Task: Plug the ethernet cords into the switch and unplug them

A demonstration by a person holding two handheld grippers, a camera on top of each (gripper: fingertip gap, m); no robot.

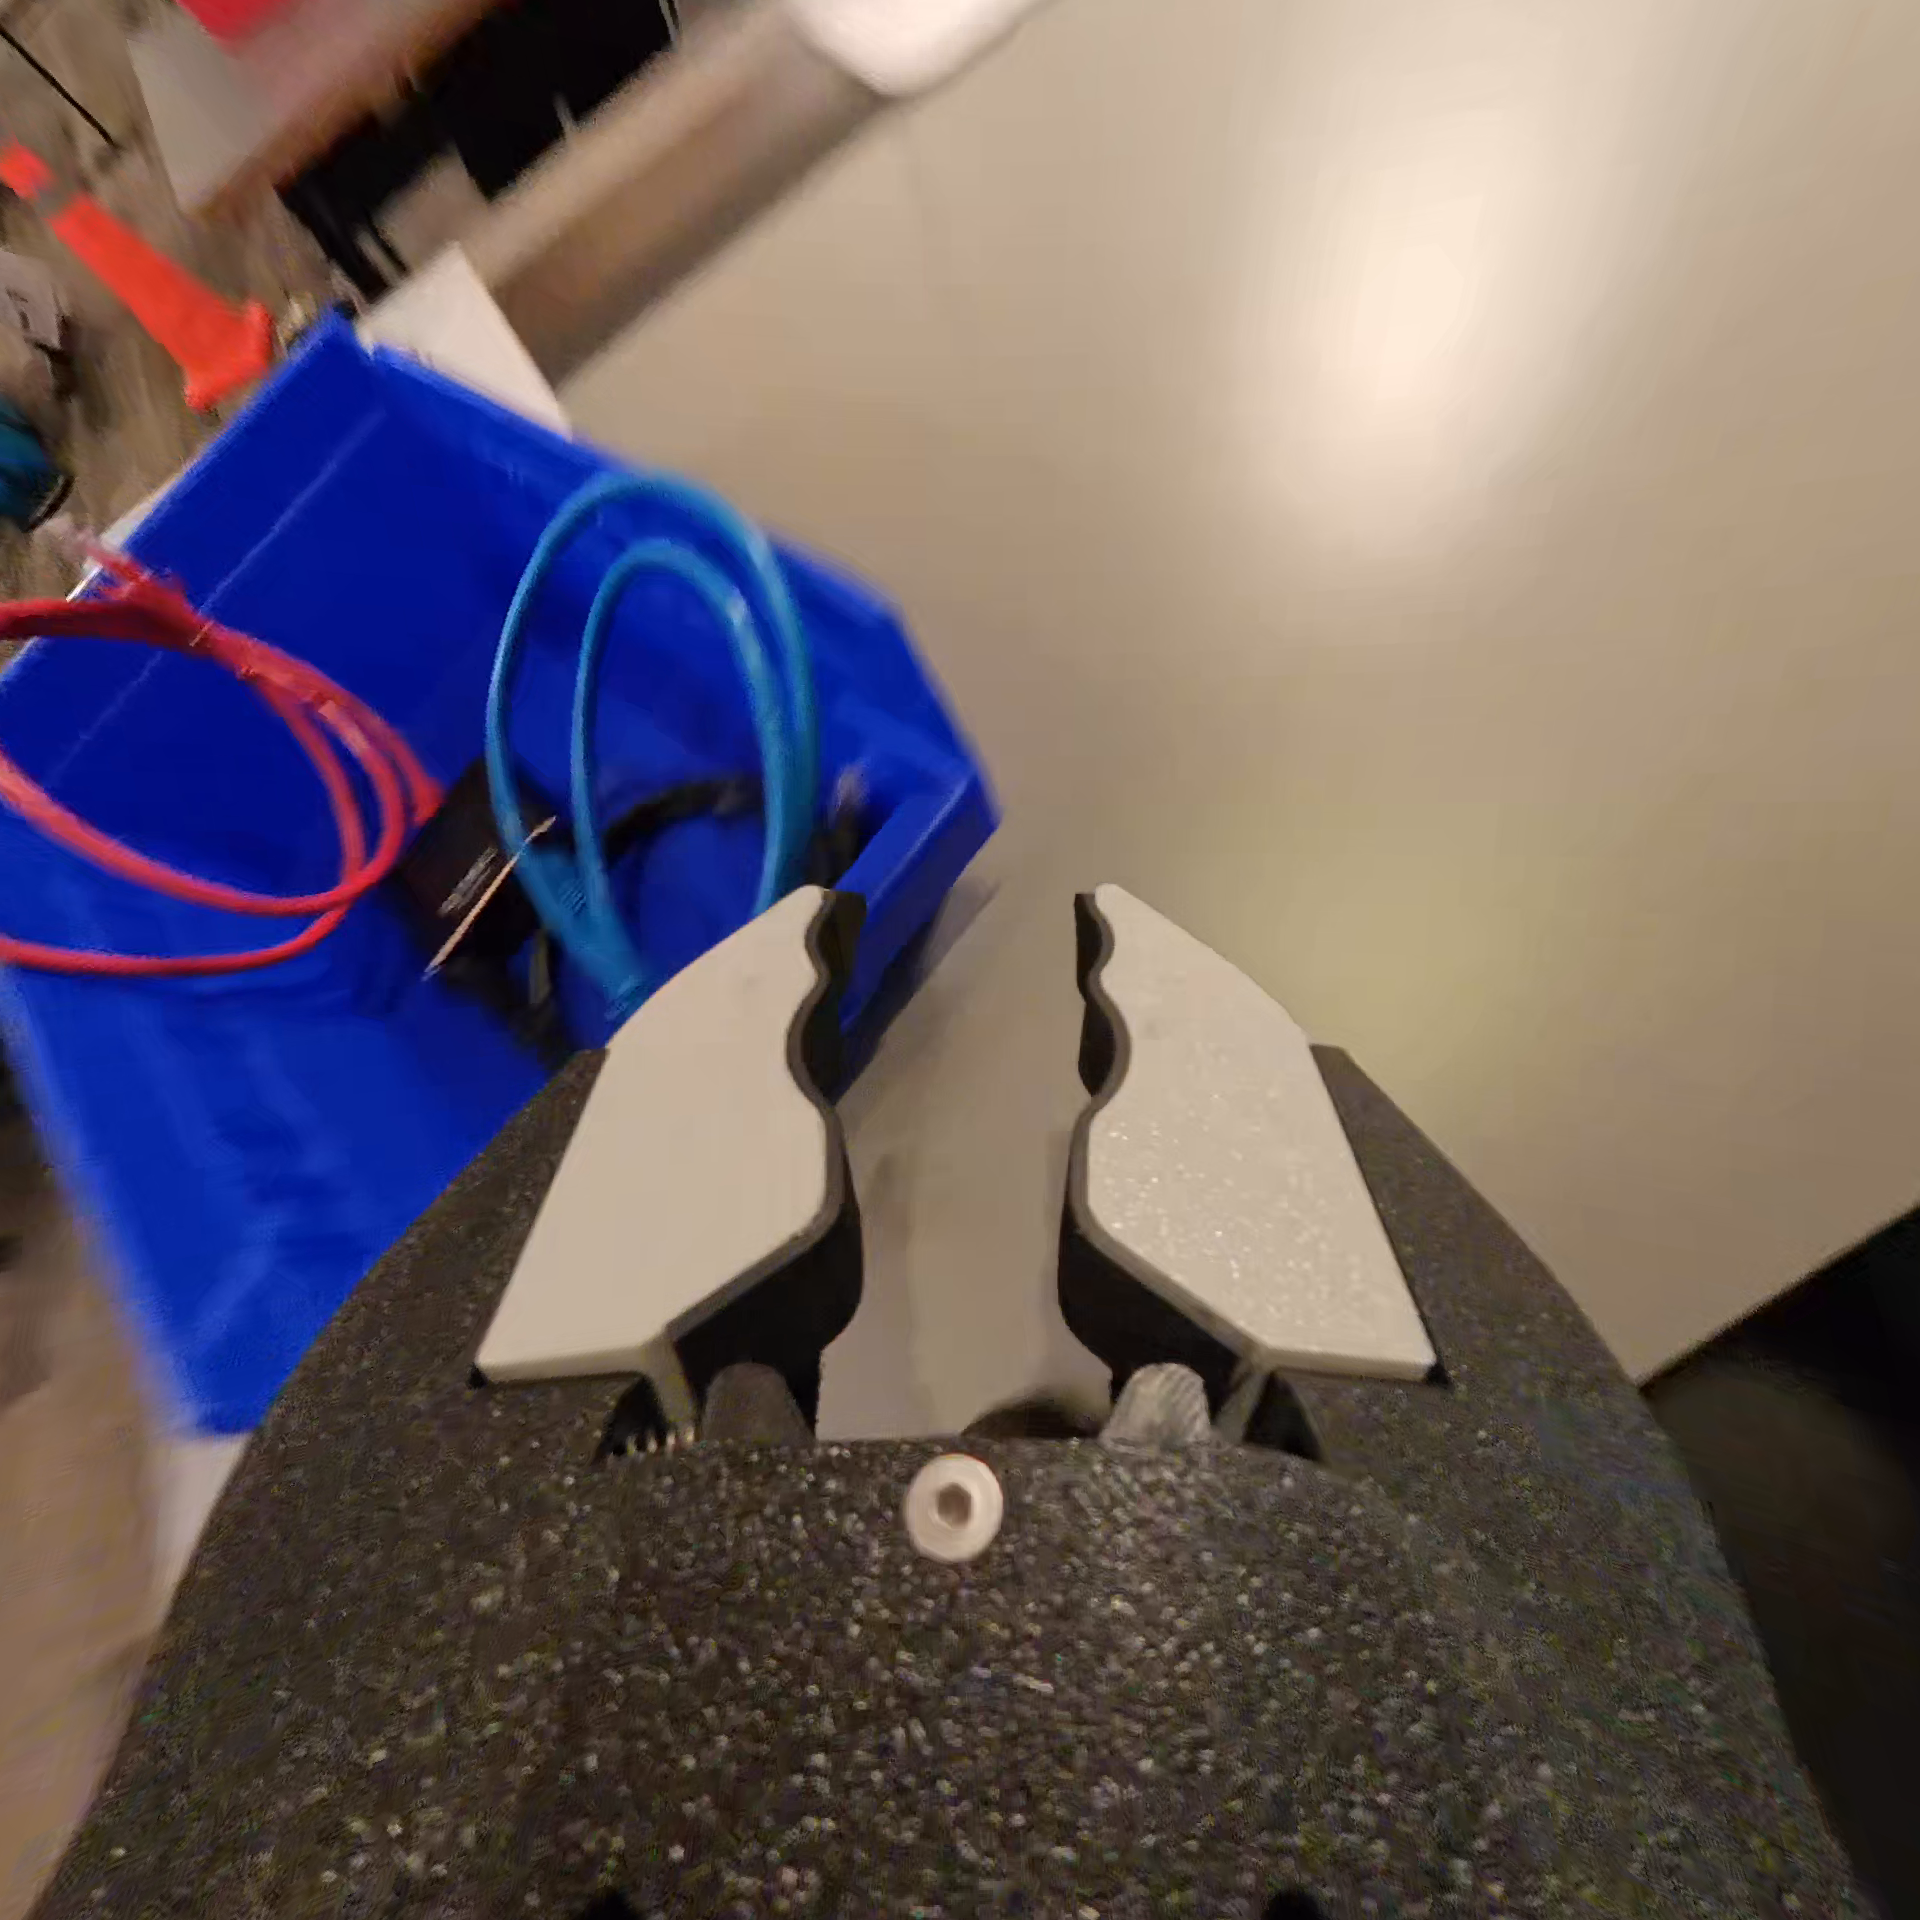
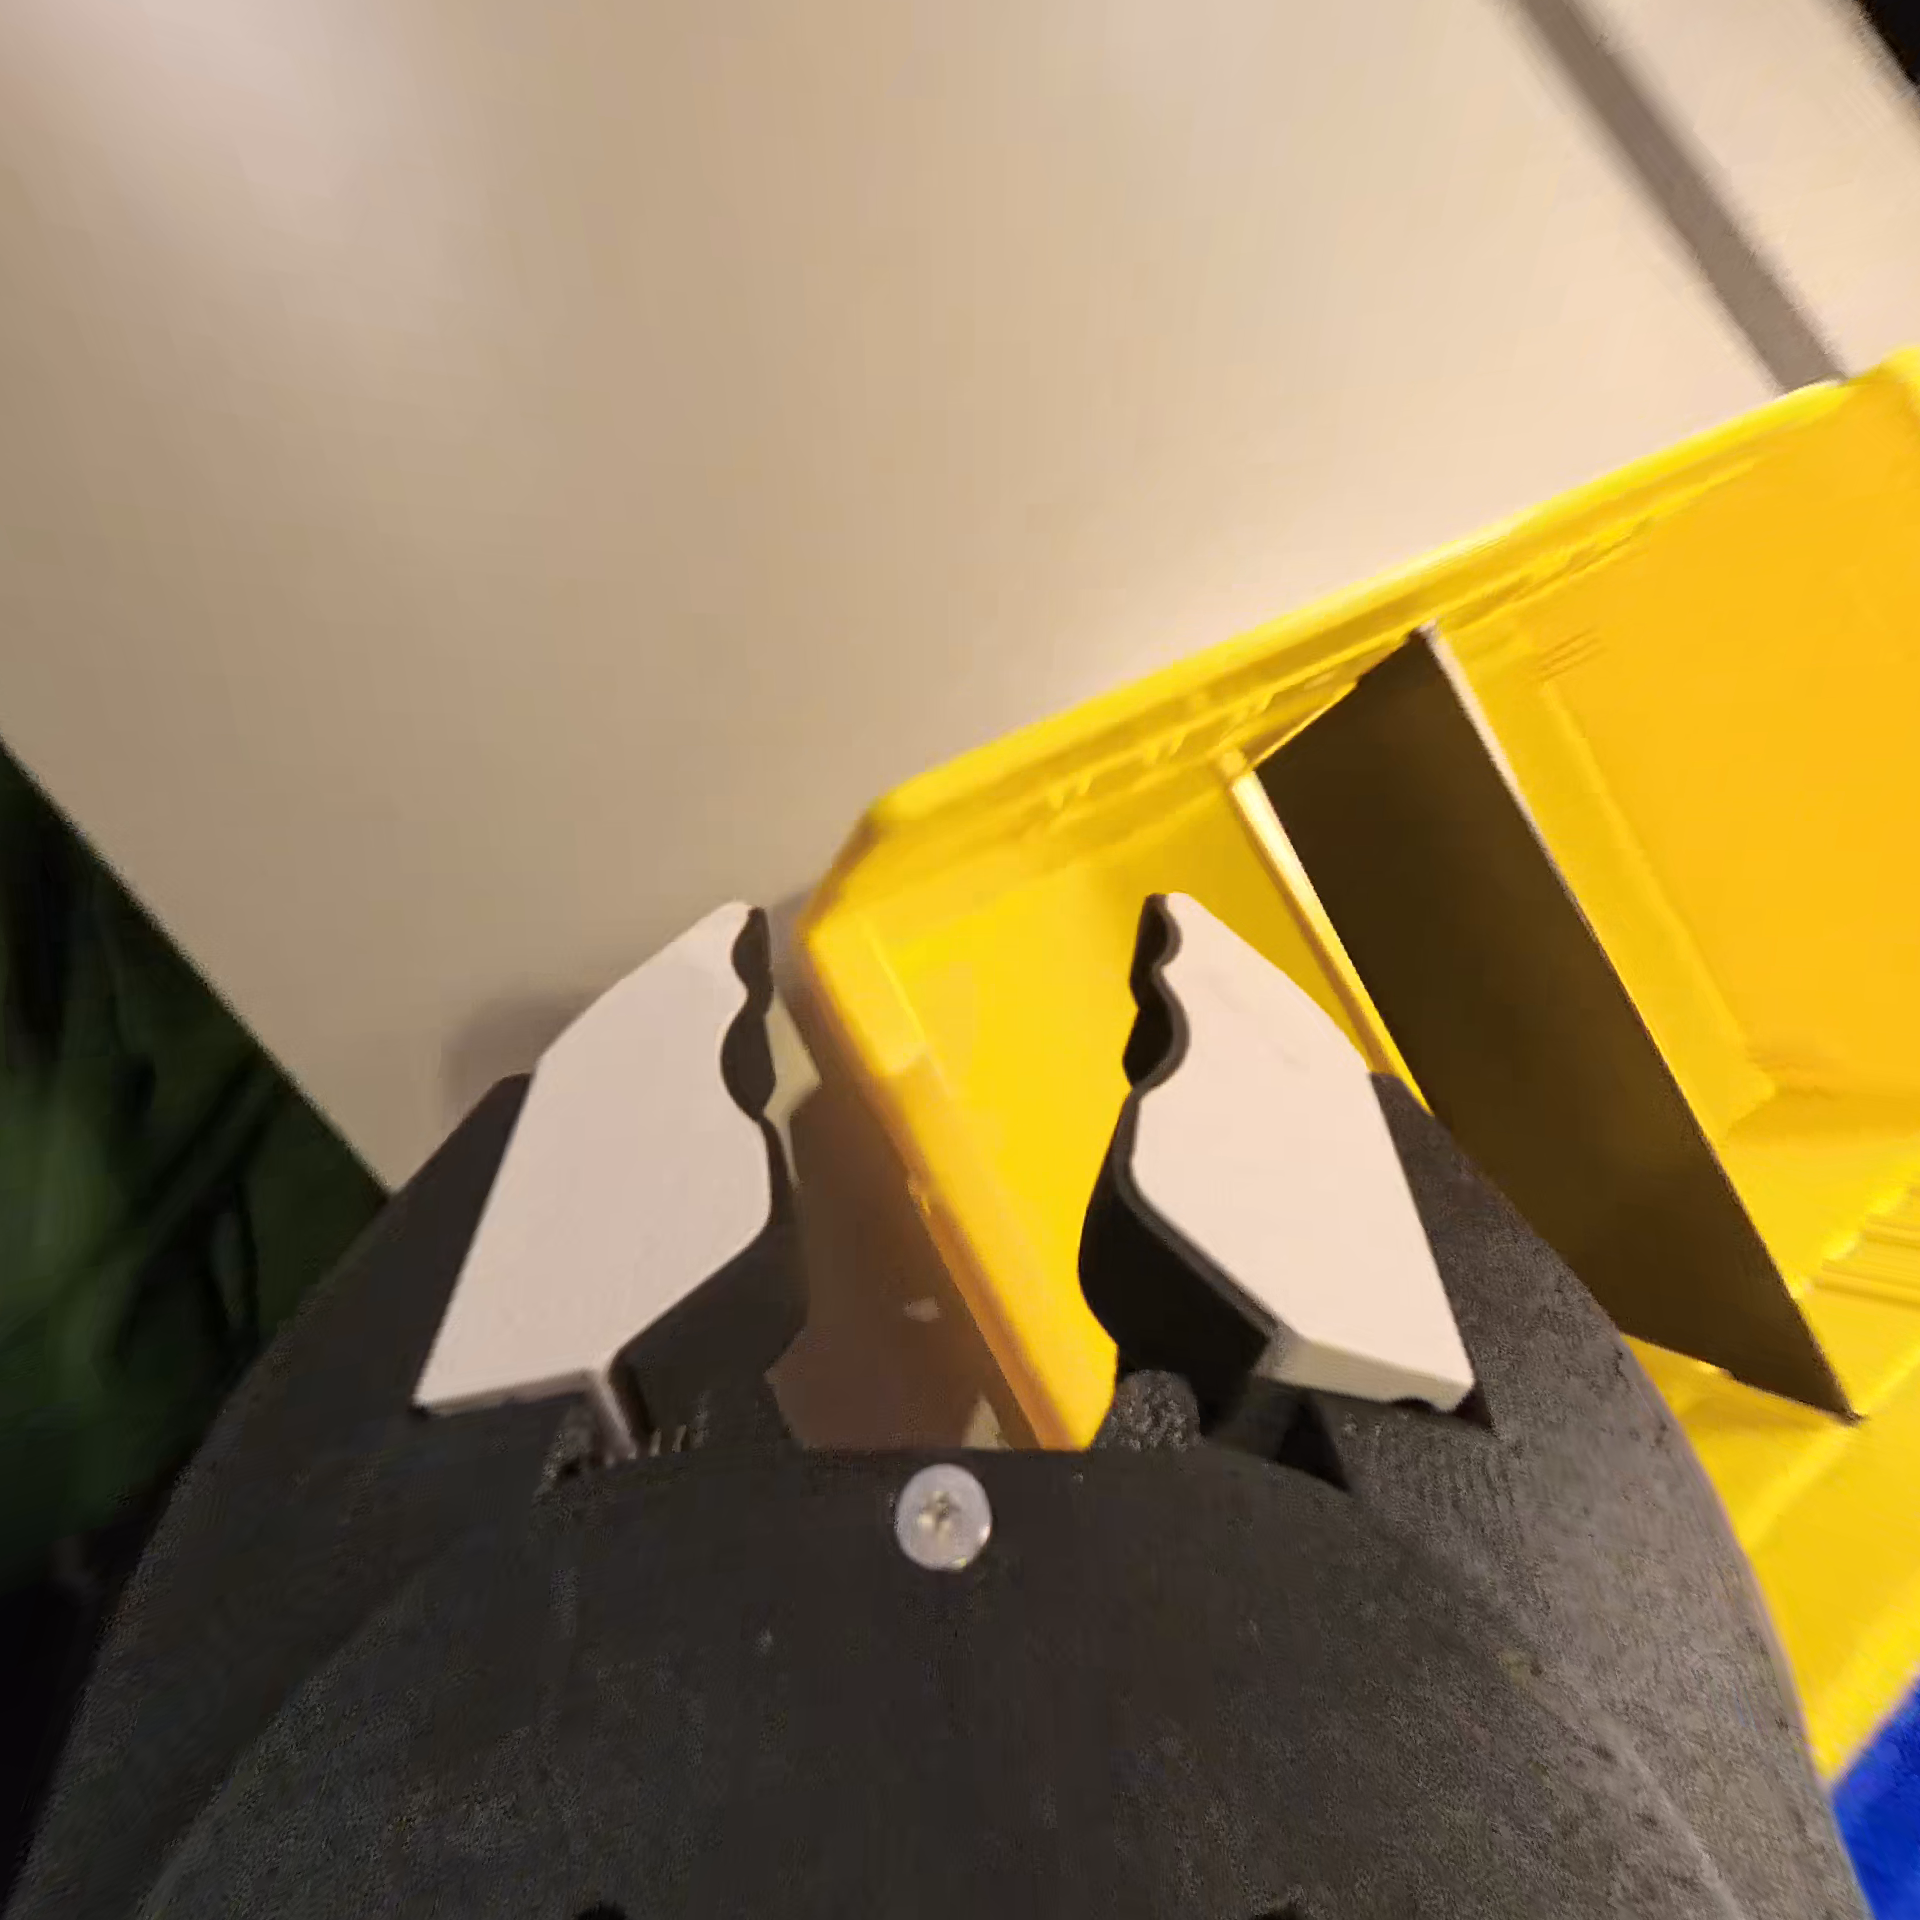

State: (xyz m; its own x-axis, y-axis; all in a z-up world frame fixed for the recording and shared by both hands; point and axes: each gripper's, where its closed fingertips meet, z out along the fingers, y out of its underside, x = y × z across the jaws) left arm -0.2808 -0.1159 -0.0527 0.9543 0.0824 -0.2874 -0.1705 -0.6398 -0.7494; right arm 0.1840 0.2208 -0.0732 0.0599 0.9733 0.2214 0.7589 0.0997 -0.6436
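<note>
In the left wrist view a blue bin (image 1: 343, 1091) sits on the white table (image 1: 1351, 520) at the left. It holds a looped blue ethernet cord (image 1: 644, 727), a looped red ethernet cord (image 1: 260, 779) and a black box-like item (image 1: 468, 862) with a tag, possibly the switch. My left gripper (image 1: 956, 909) is open and empty, just right of the bin's near corner. In the right wrist view my right gripper (image 2: 951, 920) is open and empty, its fingers either side of the corner wall of a yellow bin (image 2: 1039, 862).
The yellow bin has a dark divider (image 2: 1507, 987) inside. An orange cone (image 1: 156, 281) and clutter lie on the floor beyond the table's far edge. The table's near edge (image 1: 1766, 1299) shows at right. A blue patch (image 2: 1881, 1621) shows at the lower right. My right fingertips sit around 60 cm from my left ones.
</note>
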